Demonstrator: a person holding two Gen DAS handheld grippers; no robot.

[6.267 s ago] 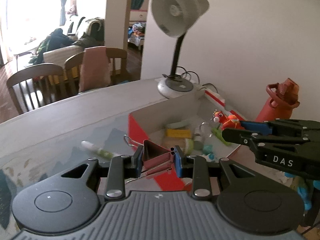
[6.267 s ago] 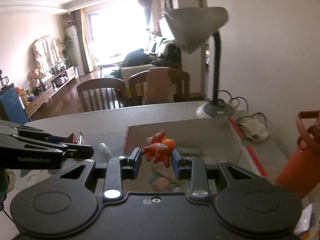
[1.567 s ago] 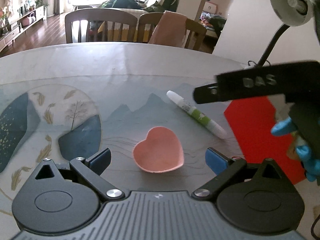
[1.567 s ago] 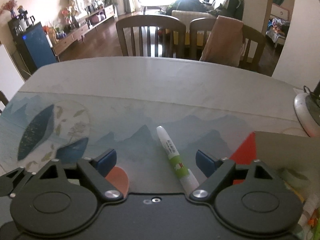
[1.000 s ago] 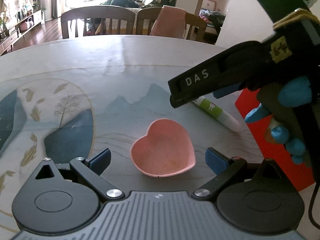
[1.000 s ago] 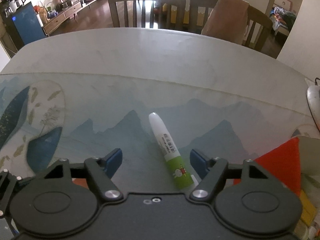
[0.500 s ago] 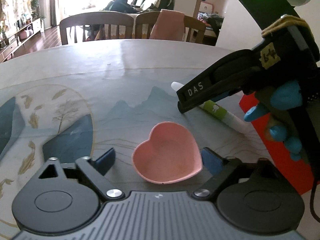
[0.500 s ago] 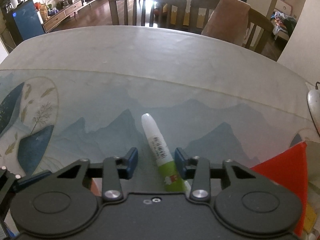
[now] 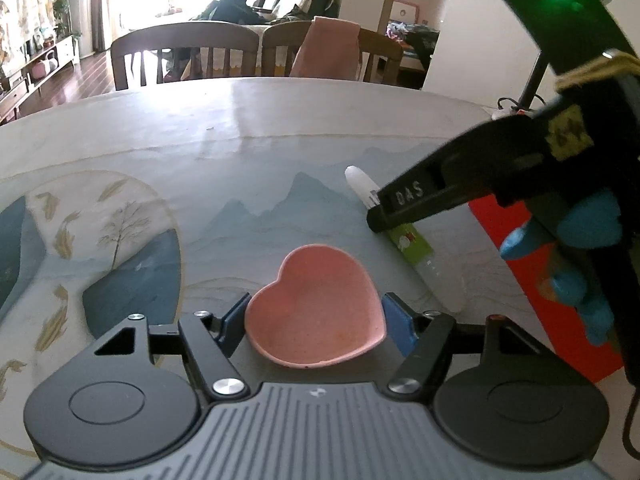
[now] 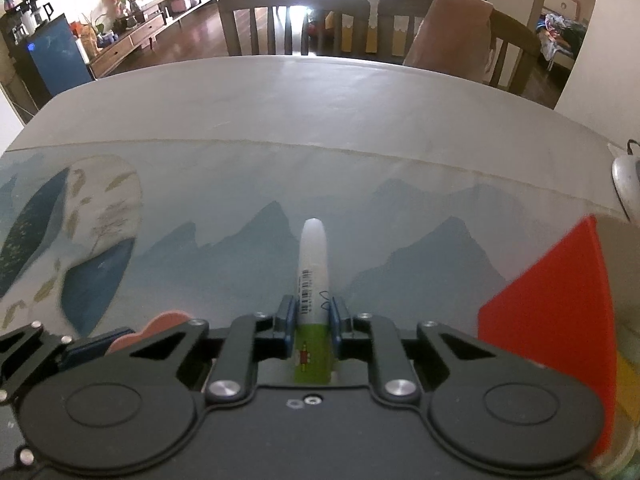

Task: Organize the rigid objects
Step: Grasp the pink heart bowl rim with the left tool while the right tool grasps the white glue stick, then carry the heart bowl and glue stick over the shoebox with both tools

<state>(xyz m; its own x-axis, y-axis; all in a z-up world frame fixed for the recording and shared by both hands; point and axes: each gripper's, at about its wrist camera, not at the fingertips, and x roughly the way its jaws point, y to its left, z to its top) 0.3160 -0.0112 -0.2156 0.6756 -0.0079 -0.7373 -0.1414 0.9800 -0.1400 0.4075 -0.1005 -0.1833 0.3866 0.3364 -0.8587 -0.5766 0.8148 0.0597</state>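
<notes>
A pink heart-shaped dish [image 9: 318, 312] sits on the printed table mat, and my left gripper [image 9: 314, 322] is shut on its two sides. A white and green marker [image 10: 313, 280] lies on the mat pointing away, and my right gripper [image 10: 313, 316] is shut on its middle. In the left wrist view the marker [image 9: 404, 236] lies right of the dish, with the right gripper [image 9: 384, 216] over it. The dish's rim [image 10: 158, 326] shows at the lower left of the right wrist view.
A red and white cardboard box [image 10: 552, 304] stands on the right, its red flap [image 9: 520, 256] beside the marker. A lamp base [image 10: 624, 188] sits at the far right. Wooden chairs [image 9: 184, 56] stand beyond the table's far edge.
Both grippers have closed: the left on the heart dish, the right on the marker. The marker has turned to point straight ahead between the right fingers.
</notes>
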